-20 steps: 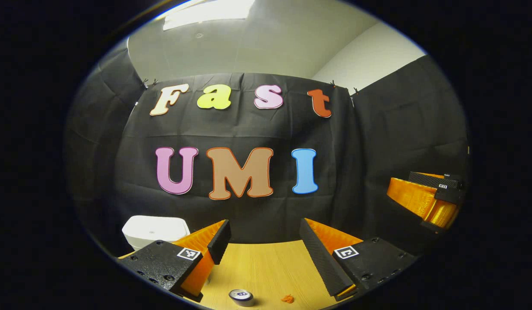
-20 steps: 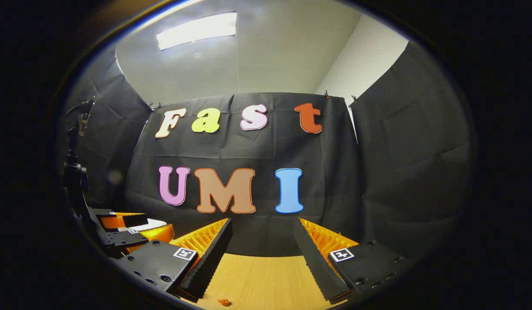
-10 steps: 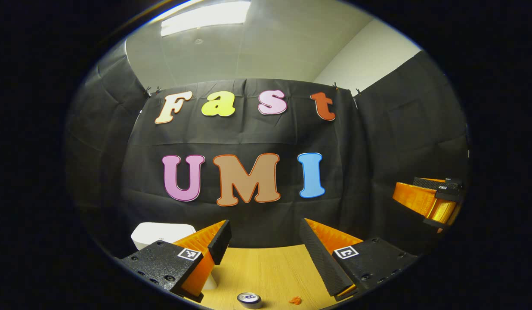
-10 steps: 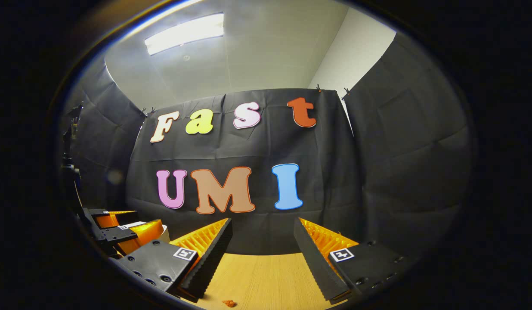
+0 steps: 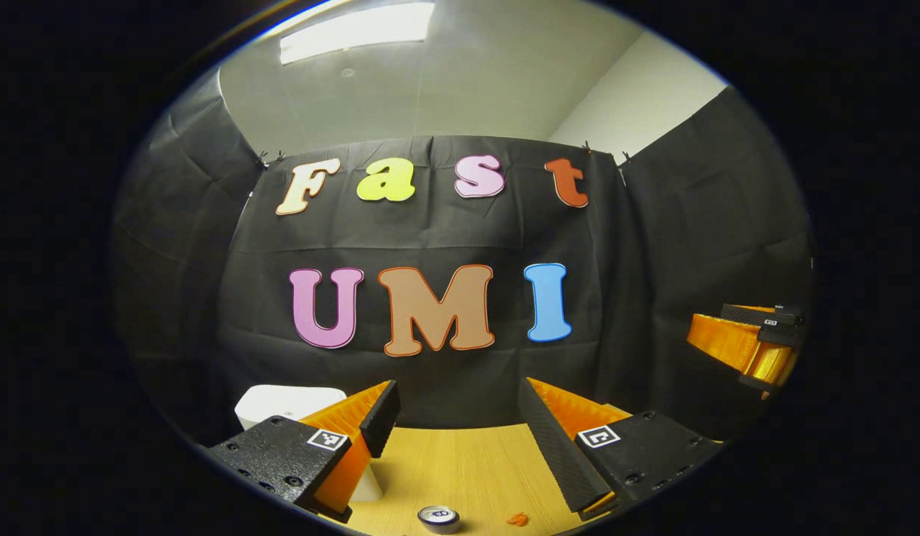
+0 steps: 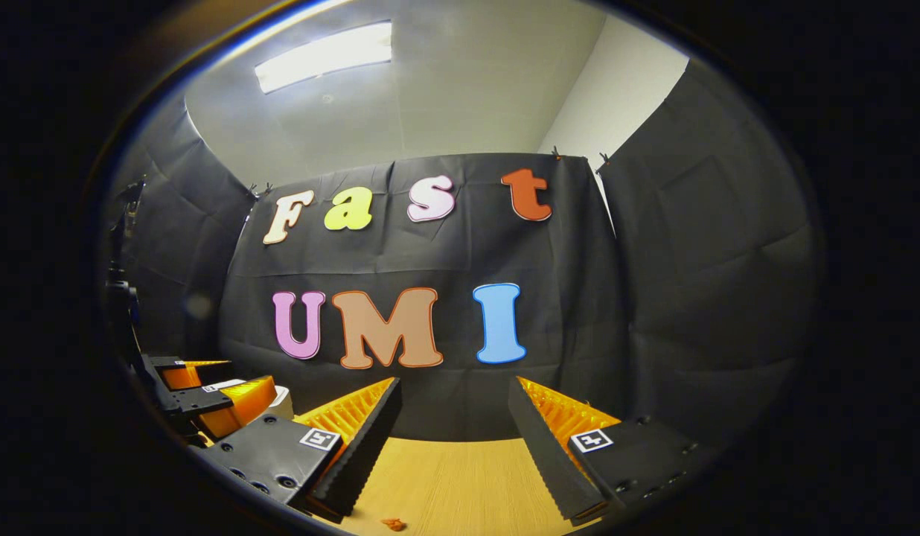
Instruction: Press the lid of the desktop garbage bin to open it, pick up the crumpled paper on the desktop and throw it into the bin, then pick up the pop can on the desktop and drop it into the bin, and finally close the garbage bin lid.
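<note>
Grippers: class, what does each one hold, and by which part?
Nothing. The left gripper and right gripper are open, with only desk between the fingers.

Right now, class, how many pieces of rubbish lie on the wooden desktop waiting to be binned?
2. A silver-topped pop can stands near the desktop's front edge, and a small orange crumpled paper lies just to its right in the left gripper view. More may be hidden below the frame.

In the left gripper view, the white bin (image 5: 289,406), the pop can (image 5: 438,518) and the small orange scrap (image 5: 517,519) are shifted rightward compared with a second ago. In the right gripper view, the left gripper (image 6: 207,391) is seen slightly lower and farther right than before.
</note>
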Motion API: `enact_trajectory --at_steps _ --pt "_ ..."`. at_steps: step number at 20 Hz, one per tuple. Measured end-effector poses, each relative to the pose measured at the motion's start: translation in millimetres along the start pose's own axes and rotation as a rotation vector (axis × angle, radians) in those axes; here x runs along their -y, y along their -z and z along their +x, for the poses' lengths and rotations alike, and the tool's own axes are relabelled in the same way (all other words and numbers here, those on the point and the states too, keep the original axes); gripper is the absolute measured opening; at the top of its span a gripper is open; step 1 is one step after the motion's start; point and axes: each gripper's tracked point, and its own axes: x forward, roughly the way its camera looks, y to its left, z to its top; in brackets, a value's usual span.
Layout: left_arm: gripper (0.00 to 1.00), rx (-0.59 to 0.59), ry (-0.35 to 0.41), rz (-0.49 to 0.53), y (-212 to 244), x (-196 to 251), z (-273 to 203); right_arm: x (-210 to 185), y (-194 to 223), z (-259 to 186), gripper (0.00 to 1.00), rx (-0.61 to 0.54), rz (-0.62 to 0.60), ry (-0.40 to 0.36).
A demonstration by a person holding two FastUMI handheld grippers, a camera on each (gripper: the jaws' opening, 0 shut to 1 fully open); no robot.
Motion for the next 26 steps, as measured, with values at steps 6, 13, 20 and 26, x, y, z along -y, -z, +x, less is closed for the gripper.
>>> enact_trajectory --at_steps 6,13,20,26 --pt "0.96 -0.010 -0.003 -0.005 3 -3 2 -1 2 2 0.96 -0.007 -0.009 -0.004" --pt "0.96 -0.027 -0.018 -0.008 8 -5 2 0 4 3 0.96 -0.009 -0.008 -0.010" --pt "0.96 -0.029 -0.037 0.002 8 -12 0 0 7 3 1.00 -0.014 -0.006 -0.019" --pt "0.96 -0.030 -0.039 0.006 7 -12 0 2 9 4 0.96 -0.016 -0.006 -0.020"
